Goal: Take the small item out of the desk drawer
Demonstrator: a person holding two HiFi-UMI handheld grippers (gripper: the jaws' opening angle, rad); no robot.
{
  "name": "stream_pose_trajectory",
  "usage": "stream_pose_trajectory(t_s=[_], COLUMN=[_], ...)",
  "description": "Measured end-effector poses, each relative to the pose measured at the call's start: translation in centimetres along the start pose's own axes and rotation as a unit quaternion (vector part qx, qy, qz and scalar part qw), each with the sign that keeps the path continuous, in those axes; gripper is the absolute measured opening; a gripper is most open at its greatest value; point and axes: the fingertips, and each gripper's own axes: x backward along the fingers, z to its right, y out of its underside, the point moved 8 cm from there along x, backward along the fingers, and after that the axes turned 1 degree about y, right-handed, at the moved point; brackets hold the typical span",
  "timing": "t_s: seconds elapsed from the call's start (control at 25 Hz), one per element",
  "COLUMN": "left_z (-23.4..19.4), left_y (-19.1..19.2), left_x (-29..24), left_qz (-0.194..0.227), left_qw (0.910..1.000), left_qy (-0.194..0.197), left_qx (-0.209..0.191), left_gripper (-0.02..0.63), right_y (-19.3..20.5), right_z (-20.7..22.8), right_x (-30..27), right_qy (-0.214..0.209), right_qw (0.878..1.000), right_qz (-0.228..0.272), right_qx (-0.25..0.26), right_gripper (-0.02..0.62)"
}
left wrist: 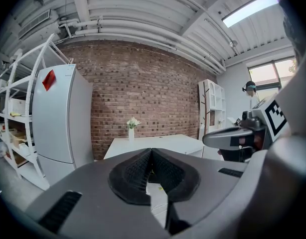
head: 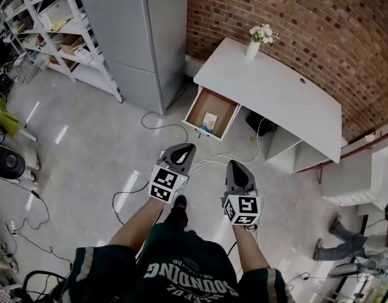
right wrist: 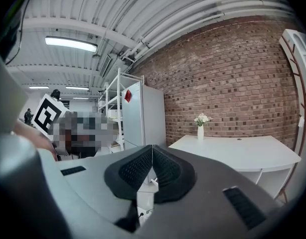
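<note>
A white desk (head: 289,96) stands against the brick wall, and its wooden drawer (head: 197,105) hangs open on the near left side. Inside the drawer lies a small item (head: 209,123), light with a blue patch. My left gripper (head: 184,150) and my right gripper (head: 239,167) are held side by side over the floor, short of the drawer and pointing toward it. In both gripper views the jaws meet at the tips with nothing between them, so the left gripper (left wrist: 151,151) and the right gripper (right wrist: 152,147) are shut. The desk top (left wrist: 158,144) (right wrist: 242,151) lies ahead of them.
A white vase of flowers (head: 255,43) stands on the desk's far left corner. A grey cabinet (head: 140,36) is left of the desk, with white shelving (head: 61,30) beyond. Cables (head: 153,128) trail over the floor. An open side shelf (head: 289,150) sits under the desk's right part.
</note>
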Motion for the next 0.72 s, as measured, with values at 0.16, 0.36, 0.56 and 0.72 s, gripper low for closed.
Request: stream_pose_trajectory(t_s=[0.16,0.36,0.56,0.72], left_z=[-2.0,-4.4,-7.0,-8.4], left_y=[-0.9,-1.3,-1.2,-1.0], left_x=[-2.2,-4.0,-5.3,-6.2], left_qz=[0.001,0.002,0.002,0.002], left_qw=[1.0,0.9999,0.9996,0.9991], left_qy=[0.008,0.017,0.03,0.043], left_qx=[0.001,0.002,0.005,0.006], left_gripper=[0.015,0.015,0.015,0.015], right_y=[-0.9,-1.4,-1.8,-2.0], right_z=[0.5,0.4,-0.1,-0.4], right_x=[-2.7,-5.4,-7.5,-8.6], right_qy=[0.004,0.008,0.02,0.038], right_qw=[1.0,1.0,1.0,0.999], right_qz=[-0.003,-0.007,-0.01,-0.014], right_qx=[0.001,0.004,0.006,0.027], right_gripper=[0.025,0.025,0.025,0.025])
